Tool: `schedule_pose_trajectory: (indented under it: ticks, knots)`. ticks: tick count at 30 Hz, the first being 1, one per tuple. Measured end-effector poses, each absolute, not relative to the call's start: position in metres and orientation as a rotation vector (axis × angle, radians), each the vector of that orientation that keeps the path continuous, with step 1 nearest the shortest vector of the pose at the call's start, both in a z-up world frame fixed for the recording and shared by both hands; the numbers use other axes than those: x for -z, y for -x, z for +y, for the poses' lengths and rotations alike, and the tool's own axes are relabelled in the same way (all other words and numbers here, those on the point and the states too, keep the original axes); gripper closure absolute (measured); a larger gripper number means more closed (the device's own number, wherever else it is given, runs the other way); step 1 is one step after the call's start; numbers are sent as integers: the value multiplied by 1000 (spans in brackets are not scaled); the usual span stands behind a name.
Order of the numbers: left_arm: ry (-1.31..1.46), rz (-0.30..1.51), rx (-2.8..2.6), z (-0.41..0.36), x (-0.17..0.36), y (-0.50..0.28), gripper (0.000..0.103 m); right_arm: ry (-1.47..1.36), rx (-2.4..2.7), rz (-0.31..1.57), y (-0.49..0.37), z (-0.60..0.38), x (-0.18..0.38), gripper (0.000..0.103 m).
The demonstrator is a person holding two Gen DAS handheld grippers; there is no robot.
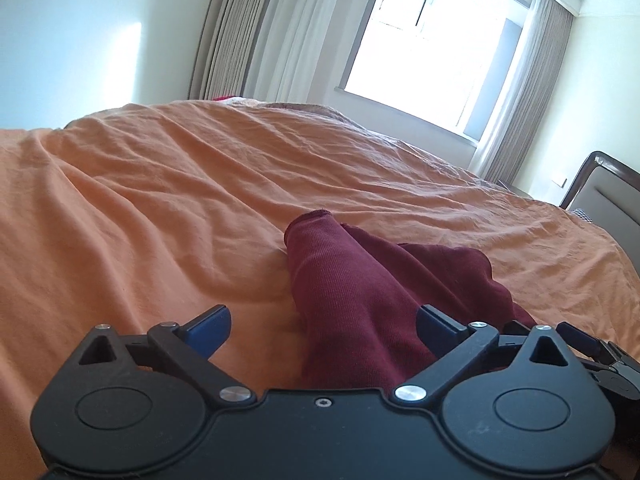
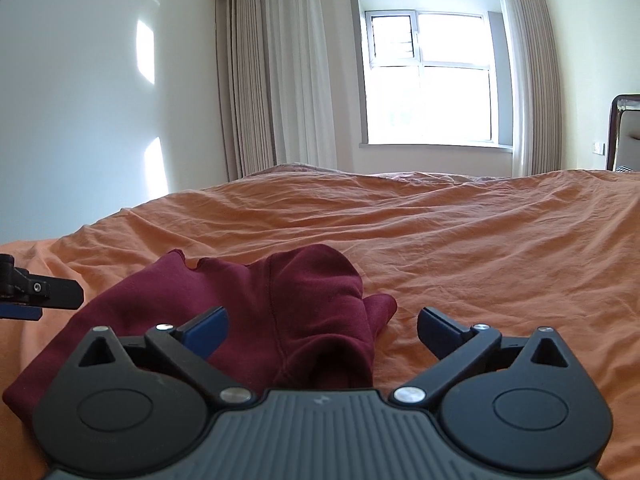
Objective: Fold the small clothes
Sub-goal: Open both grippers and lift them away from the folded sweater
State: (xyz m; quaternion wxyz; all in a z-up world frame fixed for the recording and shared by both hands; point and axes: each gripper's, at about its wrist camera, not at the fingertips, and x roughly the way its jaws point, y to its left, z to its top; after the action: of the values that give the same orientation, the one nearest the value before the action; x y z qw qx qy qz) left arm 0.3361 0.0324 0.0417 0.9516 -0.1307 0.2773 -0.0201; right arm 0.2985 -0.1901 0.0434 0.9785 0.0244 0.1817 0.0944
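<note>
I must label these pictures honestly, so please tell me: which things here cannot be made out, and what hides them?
- Near part of the dark red garment: left wrist view, hidden behind the left gripper body.
- Its near left edge: right wrist view, covered by the right gripper body.
- What kind of garment it is: bunched up, cannot tell.
- Headboard: cut off by the right edge.
- Outside the window: washed out by glare.

My left gripper (image 1: 323, 330) jaws wide apart, low over maroon garment (image 1: 372, 300) bunched on orange bedsheet (image 1: 160, 184). Right gripper (image 1: 600, 354) tip just beside it, state unclear.
</note>
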Motion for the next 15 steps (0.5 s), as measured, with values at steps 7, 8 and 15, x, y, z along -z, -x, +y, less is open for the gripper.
schedule_pose_trajectory:
  ticks: [7,8,15]
  knots:
    - [207,495,-8,28,-58,-296,1,-78,-188,289,-253,-200,-64,0]
    - [197,486,-11,27,-60,-290,1,-83,-190,278,-246,-201,-66,0]
    - [140,430,-26,21,-69,-238,1,-98,-200,196,-185,-205,-78,0]
